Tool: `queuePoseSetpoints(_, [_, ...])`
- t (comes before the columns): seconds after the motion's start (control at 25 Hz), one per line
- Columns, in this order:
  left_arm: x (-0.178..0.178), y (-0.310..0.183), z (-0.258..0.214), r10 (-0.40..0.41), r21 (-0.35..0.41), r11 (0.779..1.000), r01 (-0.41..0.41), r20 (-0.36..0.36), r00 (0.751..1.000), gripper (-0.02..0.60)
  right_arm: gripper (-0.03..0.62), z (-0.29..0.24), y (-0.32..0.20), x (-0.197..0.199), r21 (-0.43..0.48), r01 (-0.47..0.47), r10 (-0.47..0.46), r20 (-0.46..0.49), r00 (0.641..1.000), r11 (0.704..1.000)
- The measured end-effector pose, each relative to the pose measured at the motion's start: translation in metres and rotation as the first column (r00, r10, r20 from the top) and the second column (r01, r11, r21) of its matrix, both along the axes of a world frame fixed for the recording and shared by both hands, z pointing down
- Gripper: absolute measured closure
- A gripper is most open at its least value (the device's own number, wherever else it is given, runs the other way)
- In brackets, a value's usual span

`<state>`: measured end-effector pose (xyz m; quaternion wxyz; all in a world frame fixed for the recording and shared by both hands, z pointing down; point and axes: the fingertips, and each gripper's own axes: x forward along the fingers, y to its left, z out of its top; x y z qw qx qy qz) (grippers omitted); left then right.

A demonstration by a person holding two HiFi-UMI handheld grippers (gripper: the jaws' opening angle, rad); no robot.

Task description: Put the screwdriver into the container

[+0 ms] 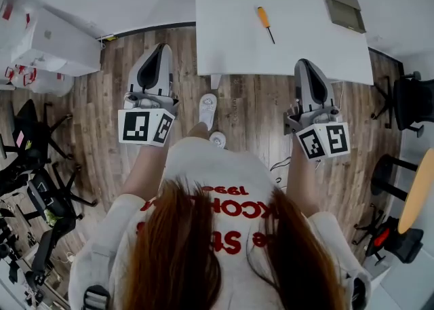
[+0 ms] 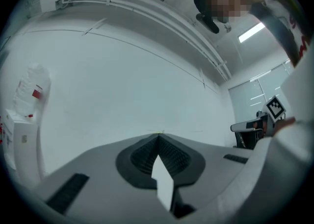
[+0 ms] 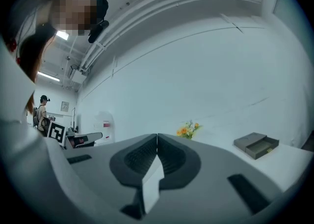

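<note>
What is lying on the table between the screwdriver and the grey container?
Nothing: in the head view the stretch of white table between the screwdriver and the container is bare.

Bright, even light; strong fisheye bending, perhaps slight softness.

Office-type lab room, not home. Bare white wall [image 2: 122, 86], exposed ceiling pipes [image 3: 162, 7], strip lights [image 2: 252, 32]. Wood-look floor [image 1: 251, 105], plain white table [image 1: 298, 44]. Black swivel chairs [image 1: 37, 139] crowd left side, another chair [image 1: 413, 102] and stool [image 1: 390, 176] at right. White boxes [image 1: 57, 47] stacked by left wall. Loose cable [image 1: 278, 164] on floor. Second person [image 3: 43, 110] far off in right gripper view. Flowers [image 3: 189, 129] only decoration. Left gripper [image 1: 161, 47] and right gripper [image 1: 302, 63] carry marker cubes: test gear.
</note>
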<state>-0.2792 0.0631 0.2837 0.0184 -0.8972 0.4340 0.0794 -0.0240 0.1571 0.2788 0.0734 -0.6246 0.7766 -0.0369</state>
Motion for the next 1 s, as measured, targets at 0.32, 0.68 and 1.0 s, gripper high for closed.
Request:
queuePoseSetpoints(0.32, [0.028,-0.067,-0.006,0.026,0.015,1.0,-0.025,-0.017,1.0,0.581,0.588,-0.01,-0.062,0.019,0.008,0.014,-0.013,-0.03,0.999,1.0])
queuePoseSetpoints(0.68, [0.048,-0.139,-0.014,0.062,0.033,0.998,-0.062,-0.016,0.998,0.581,0.588,-0.014,-0.131,0.028,0.006,0.009,-0.009,-0.02,1.0,1.0])
queuePoseSetpoints(1.0, [0.058,-0.171,-0.002,0.078,-0.008,0.997,-0.078,-0.017,0.997,0.581,0.588,-0.003,-0.151,0.042,-0.037,-0.021,0.021,0.015,1.0,0.999])
